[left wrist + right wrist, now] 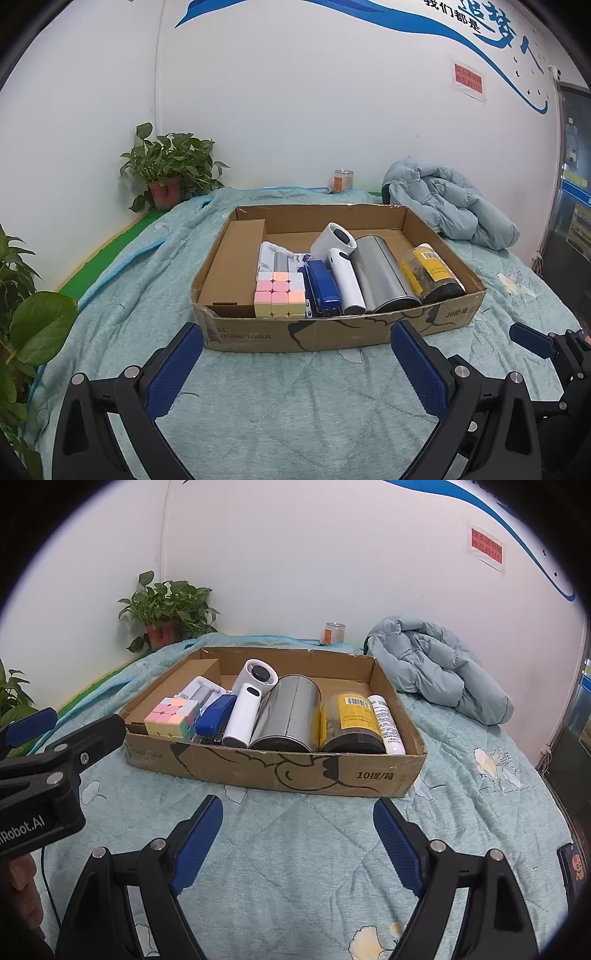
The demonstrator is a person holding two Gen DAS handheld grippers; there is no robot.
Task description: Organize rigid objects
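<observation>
1. cardboard, brown and low-walled: the open box sits on a bed covered by a teal quilt, and every loose thing lies inside it.
2. at the box's left end a smaller closed carton lies along the left wall.
3. next comes a pastel puzzle cube at the front edge, with a white packaged item behind it.
4. a blue stapler lies just beside the cube, touching a white handheld fan on its right.
5. a metal tin lies on its side in the middle, then a clear jar with a yellow label, then a white tube against the right wall.
6. outside the box, a potted plant stands at the back left, a small glass jar by the wall, and a pale blue jacket is heaped at the back right.
7. left gripper hovers over the quilt just in front of the box, fingers spread and empty.
8. right gripper hangs beside it, fingers likewise spread wide, holding nothing.
</observation>
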